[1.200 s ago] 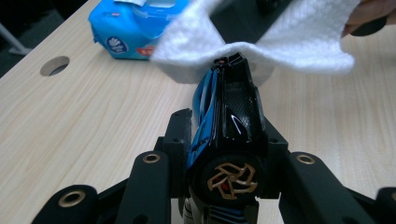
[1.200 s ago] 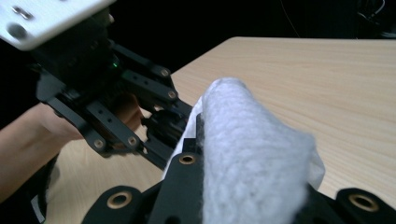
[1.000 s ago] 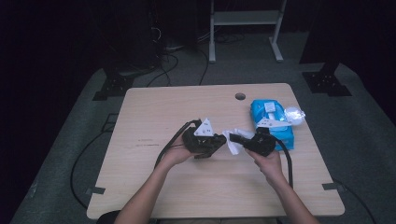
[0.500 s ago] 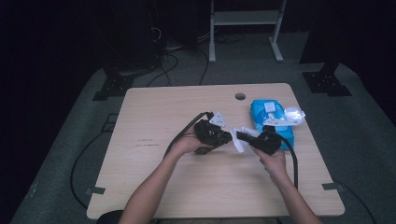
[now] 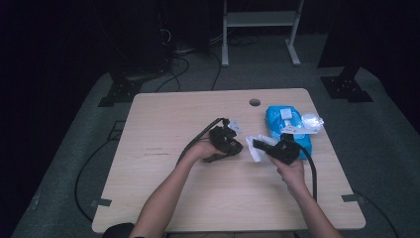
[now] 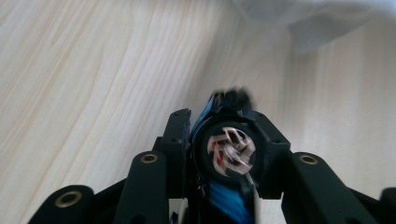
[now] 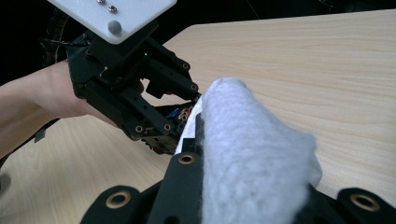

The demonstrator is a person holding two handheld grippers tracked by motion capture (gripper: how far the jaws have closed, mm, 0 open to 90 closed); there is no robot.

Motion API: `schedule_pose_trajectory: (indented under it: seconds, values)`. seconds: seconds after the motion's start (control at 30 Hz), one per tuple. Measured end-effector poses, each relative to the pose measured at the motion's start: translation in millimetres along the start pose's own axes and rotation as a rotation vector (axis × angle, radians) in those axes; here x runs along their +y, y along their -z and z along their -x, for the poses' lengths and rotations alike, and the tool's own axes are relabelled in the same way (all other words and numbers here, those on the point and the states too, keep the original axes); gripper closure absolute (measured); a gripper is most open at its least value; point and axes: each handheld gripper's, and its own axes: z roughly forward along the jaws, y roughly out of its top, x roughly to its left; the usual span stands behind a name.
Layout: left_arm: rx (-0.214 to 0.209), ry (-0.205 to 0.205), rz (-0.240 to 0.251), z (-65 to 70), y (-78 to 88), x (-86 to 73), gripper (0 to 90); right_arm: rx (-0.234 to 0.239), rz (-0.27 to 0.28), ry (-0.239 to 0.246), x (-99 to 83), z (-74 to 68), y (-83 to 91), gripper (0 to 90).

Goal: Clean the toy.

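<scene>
My left gripper point(image 6: 224, 140) is shut on a small blue and black object point(image 6: 231, 149) with a round end that bears a metallic mark. Its jaws have just been opening a little, and the object still sits between them. In the high view the left gripper point(image 5: 233, 145) is at the table's middle, pointing right. My right gripper point(image 5: 258, 144) faces it, shut on a white wipe point(image 7: 247, 158) that drapes over its jaws. In the right gripper view the wipe's far end touches the left gripper point(image 7: 163, 126) at the held object point(image 7: 180, 114).
A blue pack of wipes point(image 5: 287, 126) lies just behind the right gripper, with a clear plastic piece point(image 5: 312, 120) on its right. The wooden table point(image 5: 163, 124) has a cable hole point(image 5: 254, 102) near its far edge. Black cables trail from both grippers.
My left hand has moved to the right and a little down, closing the gap to the right gripper. The right hand has stayed nearly still with the wipe.
</scene>
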Motion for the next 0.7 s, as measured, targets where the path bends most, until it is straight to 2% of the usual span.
schedule_pose_trajectory:
  seconds: [0.07,0.17,0.27,0.4,0.43,0.53,0.67,0.7]
  values:
    - [-0.012,0.011,0.021,-2.3,4.9,0.4,61.6,0.0,-0.001,0.0,-0.1,0.0,-0.1,83.5]
    - [-0.008,0.009,0.028,-3.2,11.3,0.5,61.4,0.0,-0.005,0.002,-0.7,-0.2,-1.1,83.4]
    - [-0.026,0.027,0.057,-6.2,19.0,-4.6,60.7,0.001,-0.008,0.0,-1.0,-0.7,-1.4,83.4]
    - [-0.077,0.086,0.149,-15.9,33.4,-17.1,60.8,0.002,-0.01,-0.001,-1.6,0.3,-1.6,83.4]
    - [-0.075,0.095,0.166,-19.4,38.5,-21.0,60.8,0.002,-0.01,-0.001,-1.6,0.3,-1.6,83.4]
    - [-0.075,0.134,0.208,-26.5,49.3,-30.7,60.8,0.002,-0.011,-0.001,-1.8,0.3,-2.8,83.4]
    - [-0.086,0.158,0.23,-33.1,57.3,-43.3,60.2,0.004,-0.018,0.004,-2.2,-1.3,-4.4,83.4]
    - [-0.095,0.175,0.24,-34.3,57.9,-47.8,59.7,0.004,-0.016,0.005,-2.1,-1.6,-4.6,83.4]
